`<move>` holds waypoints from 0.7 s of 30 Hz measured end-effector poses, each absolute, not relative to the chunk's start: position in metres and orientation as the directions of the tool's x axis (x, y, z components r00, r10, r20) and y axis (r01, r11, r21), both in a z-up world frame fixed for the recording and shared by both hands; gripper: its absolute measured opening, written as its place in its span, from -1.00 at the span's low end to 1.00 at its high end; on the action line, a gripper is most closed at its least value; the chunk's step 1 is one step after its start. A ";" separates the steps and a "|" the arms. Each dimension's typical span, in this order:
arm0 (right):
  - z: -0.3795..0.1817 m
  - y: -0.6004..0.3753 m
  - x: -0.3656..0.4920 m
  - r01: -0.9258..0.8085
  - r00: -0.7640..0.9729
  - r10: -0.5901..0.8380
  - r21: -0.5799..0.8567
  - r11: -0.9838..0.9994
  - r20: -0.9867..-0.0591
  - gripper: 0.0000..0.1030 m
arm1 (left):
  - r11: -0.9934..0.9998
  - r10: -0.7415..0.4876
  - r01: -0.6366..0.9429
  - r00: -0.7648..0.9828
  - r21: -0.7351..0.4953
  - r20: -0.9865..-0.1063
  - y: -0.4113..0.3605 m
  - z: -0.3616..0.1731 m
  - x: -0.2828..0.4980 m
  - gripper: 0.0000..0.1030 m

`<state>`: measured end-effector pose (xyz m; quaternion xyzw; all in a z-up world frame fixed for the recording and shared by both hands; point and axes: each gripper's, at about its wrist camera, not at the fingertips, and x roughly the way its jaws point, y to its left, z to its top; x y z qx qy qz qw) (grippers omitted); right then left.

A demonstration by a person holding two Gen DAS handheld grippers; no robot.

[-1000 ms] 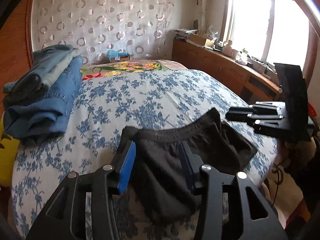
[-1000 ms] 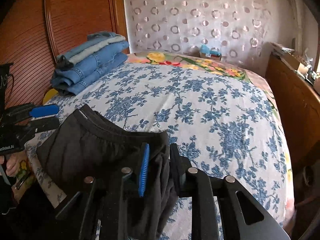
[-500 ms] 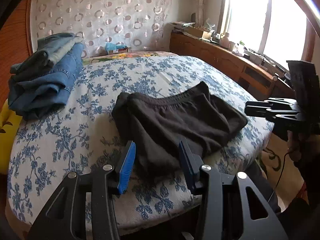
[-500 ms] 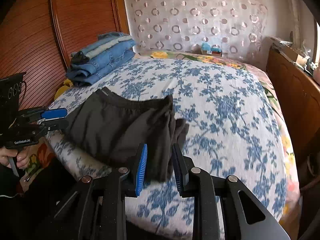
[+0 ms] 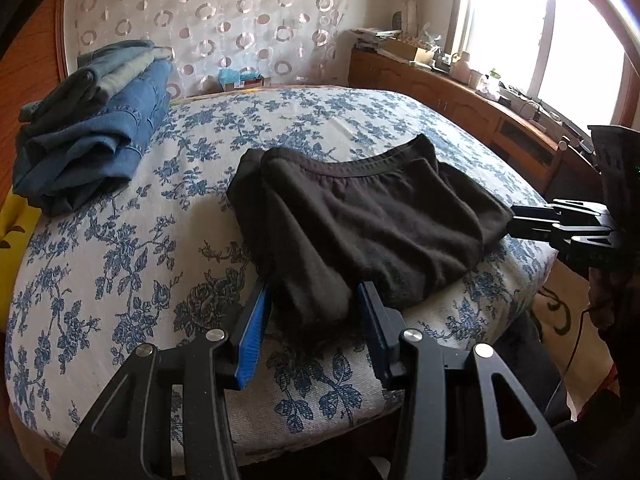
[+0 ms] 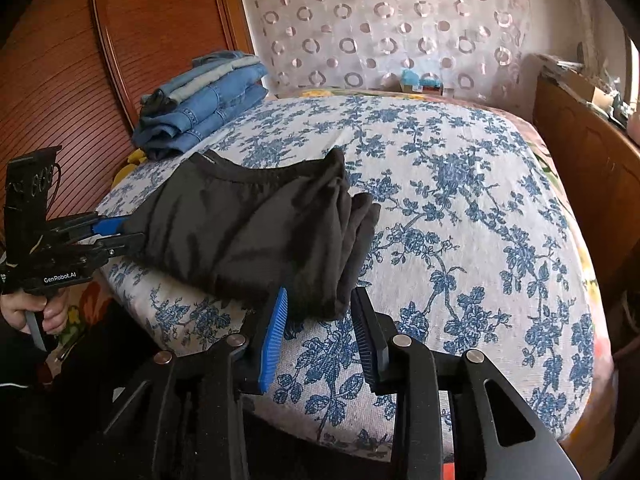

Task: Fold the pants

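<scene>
Two grippers stood at the near edge of the bed (image 5: 120, 264), one at each end of the folded black pants (image 5: 360, 216). The pants lay flat near that edge, waistband toward the far side, the folded legs bunched at the right end in the right wrist view. The left gripper (image 5: 316, 320) stood partly open around the pants' near left corner; a lobe of cloth lay between its pads, which did not visibly press on it. The right gripper (image 6: 316, 320) had just been opening its jaws; the pants' near right corner sat between the blue pad and the black one, with a gap on the black pad's side, so the cloth lay loose. In the right wrist view a hand (image 6: 36, 312) gripped the left gripper's handle beyond the bed's left side. A stack of folded jeans (image 5: 92, 128) rested at the far left corner of the bed, well apart from the pants.
</scene>
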<state>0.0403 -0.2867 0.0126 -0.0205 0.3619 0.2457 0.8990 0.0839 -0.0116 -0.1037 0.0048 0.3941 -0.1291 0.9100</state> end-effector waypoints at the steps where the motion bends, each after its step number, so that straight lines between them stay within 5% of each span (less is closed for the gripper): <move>1: 0.012 -0.286 0.041 -0.457 0.617 0.426 0.139 0.879 -0.662 -0.33 | 0.967 -0.228 0.237 0.654 -0.091 -0.721 -0.012 -0.105 0.084 -0.11; 7: 0.009 -0.280 0.044 -0.472 0.590 0.426 0.134 0.871 -0.686 -0.53 | 0.968 -0.227 0.232 0.653 -0.095 -0.722 -0.011 -0.108 0.085 -0.11; 11: 0.010 -0.280 0.043 -0.481 0.596 0.427 0.123 0.868 -0.680 -0.83 | 0.968 -0.229 0.231 0.652 -0.099 -0.723 -0.011 -0.109 0.084 -0.11; 21: 0.012 -0.285 0.042 -0.450 0.626 0.372 0.072 0.890 -0.685 -0.92 | 0.967 -0.236 0.232 0.653 -0.107 -0.720 -0.010 -0.110 0.084 -0.10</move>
